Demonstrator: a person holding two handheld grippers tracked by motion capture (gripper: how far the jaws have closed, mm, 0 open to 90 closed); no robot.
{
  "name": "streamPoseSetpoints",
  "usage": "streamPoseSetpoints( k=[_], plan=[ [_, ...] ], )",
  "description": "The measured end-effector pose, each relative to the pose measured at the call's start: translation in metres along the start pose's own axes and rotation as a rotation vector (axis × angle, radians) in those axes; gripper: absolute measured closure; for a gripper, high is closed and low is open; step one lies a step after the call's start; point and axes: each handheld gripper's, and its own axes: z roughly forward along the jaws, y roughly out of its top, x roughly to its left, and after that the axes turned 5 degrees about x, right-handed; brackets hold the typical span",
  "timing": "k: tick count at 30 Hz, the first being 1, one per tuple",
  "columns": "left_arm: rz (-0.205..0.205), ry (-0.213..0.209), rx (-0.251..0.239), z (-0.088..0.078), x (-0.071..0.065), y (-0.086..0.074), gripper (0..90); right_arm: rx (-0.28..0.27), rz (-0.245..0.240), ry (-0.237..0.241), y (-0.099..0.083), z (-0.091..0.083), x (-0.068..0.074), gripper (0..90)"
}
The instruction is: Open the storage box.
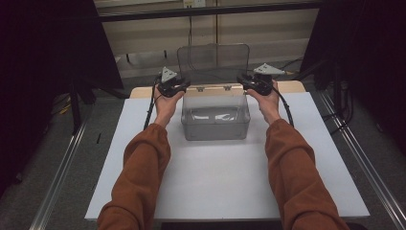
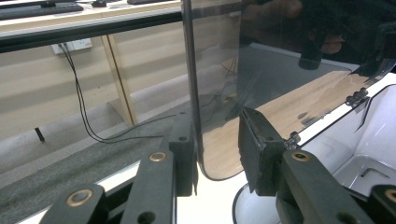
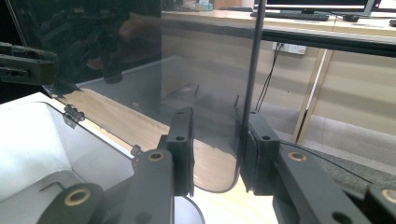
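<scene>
A: Right, item one: left hand-held gripper (image 1: pixel 187 86). State?

B: Jaws stand apart, lower edge of the lid (image 1: pixel 213 58) between them. In the left gripper view the lid (image 2: pixel 280 88) lies against one pad; the other pad stands clear of the pane. No squeeze on it.

A: Item two: right hand-held gripper (image 1: pixel 242 85)?

B: Same entry, mirrored. Jaws apart and straddling the lid's (image 3: pixel 140 70) other lower corner. In the right gripper view the lid's edge runs close by one pad, contact uncertain; the other pad is clear of it.

A: Item three: the lid itself?

B: Clear plastic, hinged (image 1: pixel 227 87) to the back rim of the box (image 1: pixel 216 125), standing upright and open.

A: Item four: the box?

B: Clear plastic, rectangular, near the far edge of the white worktop (image 1: pixel 220 177), between the two hands. A small angled metal piece (image 2: pixel 372 173) lies on its floor.

A: Hands?

B: Left hand (image 1: pixel 165 103) and right hand (image 1: pixel 268 101) each flank the box, rust-coloured sleeves (image 1: pixel 141 163) behind them.
</scene>
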Motion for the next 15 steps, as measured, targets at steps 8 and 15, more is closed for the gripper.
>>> streamPoseSetpoints(
  k=[8, 15],
  plan=[
    [0.016, 0.027, 0.022, 0.0024, -0.0034, 0.0031, 65.7, 0.020, -0.003, -0.011, 0.0027, 0.0029, 0.0008, 66.1],
    [0.002, 0.029, 0.048, 0.0061, -0.0026, 0.0051, 63.9, 0.030, 0.025, -0.008, 0.0038, 0.0063, -0.0003, 64.3]
  ],
)
